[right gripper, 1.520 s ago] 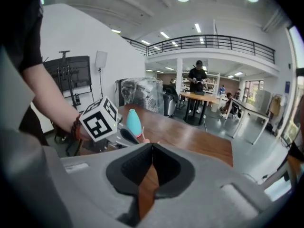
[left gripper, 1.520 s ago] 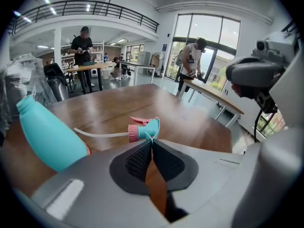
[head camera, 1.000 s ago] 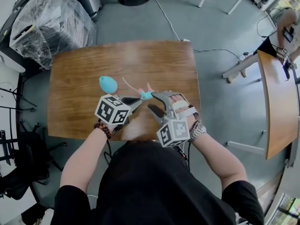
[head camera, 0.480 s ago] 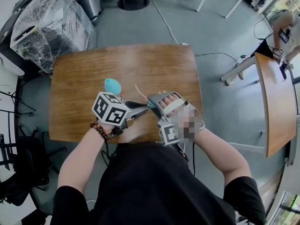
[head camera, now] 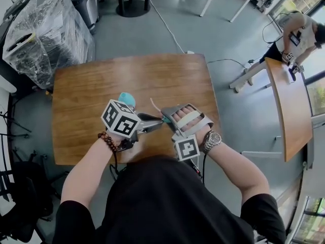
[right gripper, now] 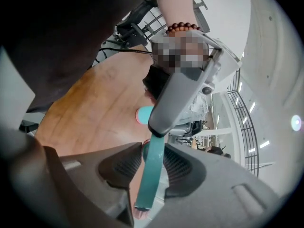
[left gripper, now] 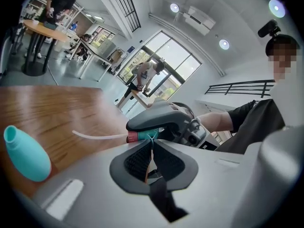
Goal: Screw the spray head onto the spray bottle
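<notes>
A teal spray bottle [head camera: 127,99] lies on the wooden table [head camera: 86,90], neck open; it also shows in the left gripper view [left gripper: 26,153]. The spray head [head camera: 165,119], teal with a red collar [left gripper: 132,137] and a thin white dip tube [left gripper: 95,136], hangs above the table between both grippers. My left gripper [head camera: 160,121] is shut on a thin part of the head [left gripper: 151,148]. The teal spray head strip [right gripper: 152,175] stands between the pads of my right gripper [head camera: 167,117], whose jaws have just been closing and now sit against it.
Plastic-wrapped equipment [head camera: 45,34] stands left of the table's far edge. A second wooden table [head camera: 292,111] is at the right, with a person [head camera: 299,29] beside it. A cable [head camera: 167,29] runs across the grey floor.
Both grippers have drawn closer together with the spray head. The right gripper has rolled, its marker cube now facing up, and its jaws have narrowed. The left gripper has lifted a little.
</notes>
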`<action>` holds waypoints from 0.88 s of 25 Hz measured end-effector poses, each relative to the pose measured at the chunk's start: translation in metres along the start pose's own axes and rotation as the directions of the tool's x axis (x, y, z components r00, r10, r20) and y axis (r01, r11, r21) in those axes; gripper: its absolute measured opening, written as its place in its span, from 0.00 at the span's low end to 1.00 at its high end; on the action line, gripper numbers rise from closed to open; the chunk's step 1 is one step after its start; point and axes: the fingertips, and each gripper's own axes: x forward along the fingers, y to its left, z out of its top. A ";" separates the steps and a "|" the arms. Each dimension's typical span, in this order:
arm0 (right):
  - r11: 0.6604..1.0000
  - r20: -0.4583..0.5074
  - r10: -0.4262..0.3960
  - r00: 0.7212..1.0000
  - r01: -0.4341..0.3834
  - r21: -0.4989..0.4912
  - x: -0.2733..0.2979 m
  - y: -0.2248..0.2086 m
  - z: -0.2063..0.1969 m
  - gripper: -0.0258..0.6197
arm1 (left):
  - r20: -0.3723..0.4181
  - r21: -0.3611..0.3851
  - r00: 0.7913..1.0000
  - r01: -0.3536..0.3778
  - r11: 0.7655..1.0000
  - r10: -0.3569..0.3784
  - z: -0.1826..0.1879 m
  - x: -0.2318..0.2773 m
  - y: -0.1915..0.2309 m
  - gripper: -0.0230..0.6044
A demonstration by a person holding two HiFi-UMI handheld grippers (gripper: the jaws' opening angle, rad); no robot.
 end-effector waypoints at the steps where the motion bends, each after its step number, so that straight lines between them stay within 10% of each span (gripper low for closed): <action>1: 1.000 -0.016 0.005 1.000 -0.005 -0.004 0.001 0.001 -0.001 0.24 | 0.005 0.007 1.000 0.002 1.000 -0.002 0.000 -0.003 0.000 0.09; 4: 1.000 -0.067 0.027 0.997 -0.028 -0.010 0.006 0.005 -0.004 0.24 | 0.021 0.028 1.000 -0.021 0.999 0.021 -0.001 -0.012 0.004 0.11; 7: 0.998 -0.081 0.057 0.995 -0.054 0.037 0.008 0.007 -0.003 0.24 | 0.029 0.047 0.998 -0.064 0.997 0.063 -0.006 -0.026 0.012 0.41; 13: 0.973 -0.066 0.111 0.992 -0.095 0.210 0.010 -0.003 -0.006 0.24 | 0.061 0.116 0.968 -0.249 0.961 0.243 -0.028 -0.073 0.045 0.42; 18: 0.892 -0.033 0.167 0.985 -0.137 0.431 0.008 -0.013 -0.014 0.24 | 0.036 0.106 0.873 -0.488 0.866 0.487 -0.061 -0.109 0.116 0.42; 22: 0.840 -0.041 0.186 0.982 -0.137 0.525 0.002 -0.020 -0.022 0.24 | 0.058 0.142 0.778 -0.627 0.766 0.626 -0.068 -0.116 0.167 0.72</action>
